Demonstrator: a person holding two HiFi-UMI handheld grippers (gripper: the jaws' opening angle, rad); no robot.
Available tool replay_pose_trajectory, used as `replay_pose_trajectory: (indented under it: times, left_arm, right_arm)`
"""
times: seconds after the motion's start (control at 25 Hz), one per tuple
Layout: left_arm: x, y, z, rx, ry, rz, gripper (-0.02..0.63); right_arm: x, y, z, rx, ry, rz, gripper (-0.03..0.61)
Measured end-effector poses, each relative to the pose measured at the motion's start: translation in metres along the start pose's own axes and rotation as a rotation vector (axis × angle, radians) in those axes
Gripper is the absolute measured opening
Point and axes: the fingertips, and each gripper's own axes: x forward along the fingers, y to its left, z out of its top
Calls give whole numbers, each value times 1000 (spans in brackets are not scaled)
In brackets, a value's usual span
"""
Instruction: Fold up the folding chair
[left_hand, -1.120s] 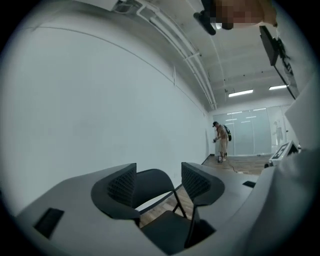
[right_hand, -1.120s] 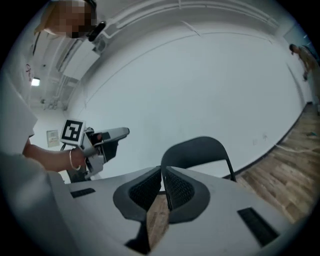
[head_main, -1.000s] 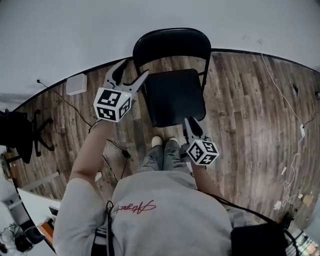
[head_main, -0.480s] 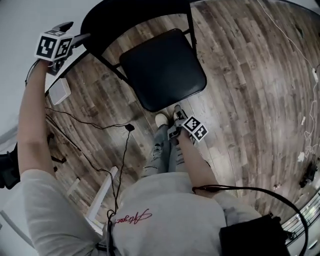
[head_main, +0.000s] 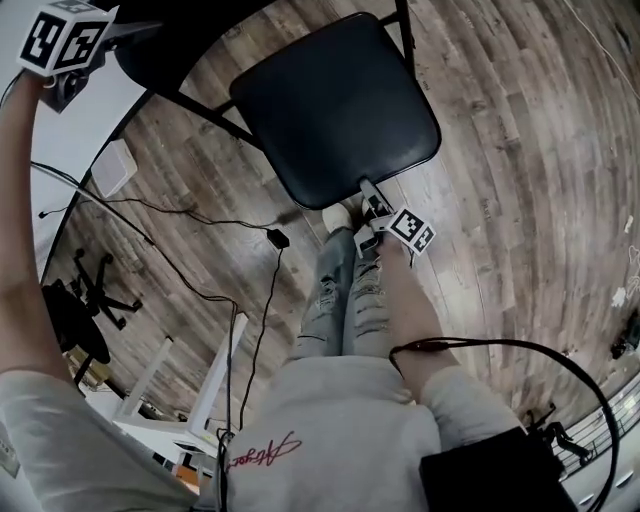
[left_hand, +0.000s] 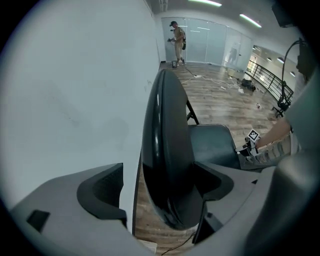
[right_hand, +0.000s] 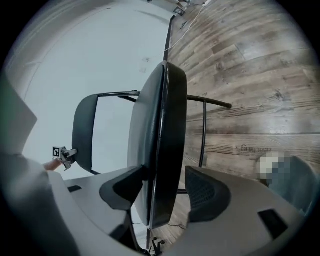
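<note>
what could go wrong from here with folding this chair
Both grippers' jaws are opening. The left gripper only straddles the backrest, and the right gripper only straddles the seat edge, so either could slip once lifting begins. The cable lies on the floor beside the person's shoes, a likely trip hazard.

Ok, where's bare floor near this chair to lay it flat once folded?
Right of the seat, the wood floor lies bare. Left of it is crowded: black cables, a white box and a white table.
</note>
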Motion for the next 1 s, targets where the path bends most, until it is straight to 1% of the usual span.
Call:
replay_pose_trajectory:
  times: [0.12,0.24,0.28,0.36,0.4,0.48,0.56,0.64,0.68,0.76,0.88,1.0]
  left_arm:
    - [14,-3,2,20,34,-53,453]
    - [21,-4,2,8,54,-105,469]
    - [22,-5,2,2,58,-120,469]
    - [23,-9,2,-11,61,-148,468]
    - [23,-11,2,-18,62,-162,468]
    - [23,-15,1,-32,63,-190,459]
    - [23,-19,0,-48,64,-219,398]
    - [24,-24,-1,-64,66,-249,336]
    - [25,-26,-1,-72,67,-264,324]
    - [25,-30,-2,-86,68,-294,313]
    - [25,-36,0,-96,64,-325,307]
    - [17,-40,10,-74,50,-316,298]
  right_arm:
    - [7,-4,1,3,39,66,269]
    - [11,-2,1,1,84,174,275]
    - [13,2,1,-16,98,214,273]
    - [17,11,2,-82,129,289,273]
    - [18,13,3,-103,144,313,273]
    - [19,11,6,-83,161,326,266]
    - [16,10,3,-40,169,321,262]
    - [14,10,-1,-19,180,303,262]
    - [14,10,-1,-18,191,295,262]
    - [17,16,-1,-22,224,308,262]
    - [16,27,-6,-22,263,359,261]
    - [22,50,-11,-36,299,410,251]
